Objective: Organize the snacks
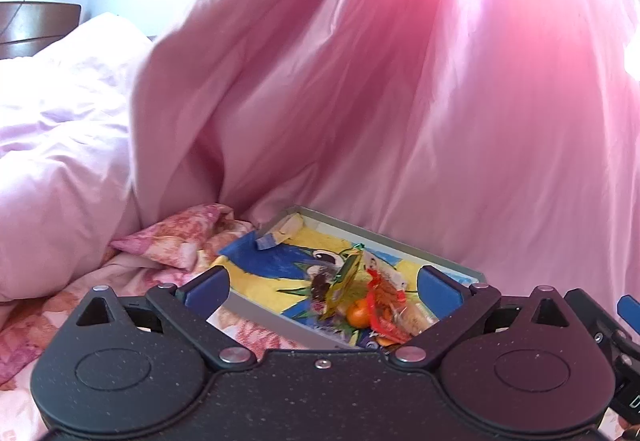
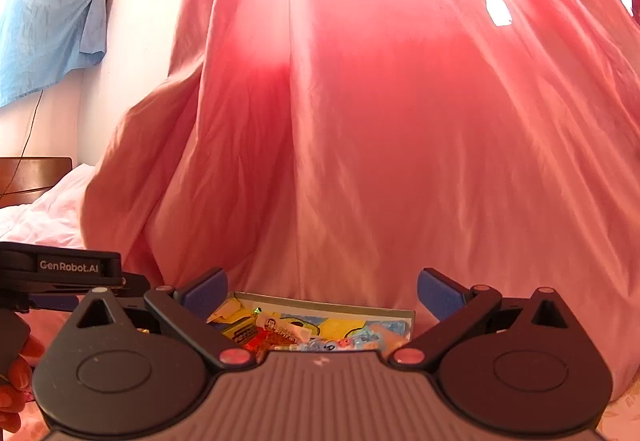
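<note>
Both jaws wide apart, empty.

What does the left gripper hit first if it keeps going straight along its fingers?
Probably the snack pile in the shallow tray, just ahead between the open left gripper pads. Beyond hangs the pink curtain. Depth is uncertain.

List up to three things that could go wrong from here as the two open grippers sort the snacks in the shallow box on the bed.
1. The shallow box sits on soft, rumpled bedding, so a push might tilt it.
2. The snacks lie heaped and overlapping, so the open left gripper may pinch two at once.
3. The pink curtain hangs against the box's far side and could snag the open right gripper.
</note>
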{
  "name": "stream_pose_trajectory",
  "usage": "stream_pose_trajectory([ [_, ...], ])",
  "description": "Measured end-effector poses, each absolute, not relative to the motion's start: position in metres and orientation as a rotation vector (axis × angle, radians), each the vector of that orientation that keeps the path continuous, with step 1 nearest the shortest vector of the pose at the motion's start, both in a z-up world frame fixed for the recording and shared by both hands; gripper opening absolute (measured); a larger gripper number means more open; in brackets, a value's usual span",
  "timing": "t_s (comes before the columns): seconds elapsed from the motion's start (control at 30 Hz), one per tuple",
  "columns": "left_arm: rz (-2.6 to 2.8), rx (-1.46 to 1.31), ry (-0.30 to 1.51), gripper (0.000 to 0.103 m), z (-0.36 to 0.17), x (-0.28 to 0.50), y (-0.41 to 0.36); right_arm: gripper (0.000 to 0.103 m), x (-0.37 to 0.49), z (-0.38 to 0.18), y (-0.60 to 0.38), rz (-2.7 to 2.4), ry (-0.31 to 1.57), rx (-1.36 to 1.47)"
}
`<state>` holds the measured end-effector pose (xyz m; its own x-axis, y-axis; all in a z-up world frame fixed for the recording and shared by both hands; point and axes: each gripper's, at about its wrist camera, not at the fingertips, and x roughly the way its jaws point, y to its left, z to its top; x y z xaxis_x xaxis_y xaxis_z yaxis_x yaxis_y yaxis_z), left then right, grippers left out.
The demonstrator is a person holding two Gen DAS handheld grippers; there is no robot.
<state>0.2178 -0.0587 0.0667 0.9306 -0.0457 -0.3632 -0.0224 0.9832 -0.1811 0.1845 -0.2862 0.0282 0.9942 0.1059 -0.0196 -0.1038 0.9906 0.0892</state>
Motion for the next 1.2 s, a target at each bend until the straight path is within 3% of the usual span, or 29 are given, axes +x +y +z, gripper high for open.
stream_pose_trajectory([
  [0.6,0.022,-0.079,0.355,0.1,0.037,0.149,-0.043,0.103,0.132,0.015,-0.267,0.105,0.028,0.049],
  [1.2,0.05,-0.099,0.444,0.1,-0.001,0.099,-0.007,0.103,0.076,-0.02,-0.235,0.107,0.108,0.018],
])
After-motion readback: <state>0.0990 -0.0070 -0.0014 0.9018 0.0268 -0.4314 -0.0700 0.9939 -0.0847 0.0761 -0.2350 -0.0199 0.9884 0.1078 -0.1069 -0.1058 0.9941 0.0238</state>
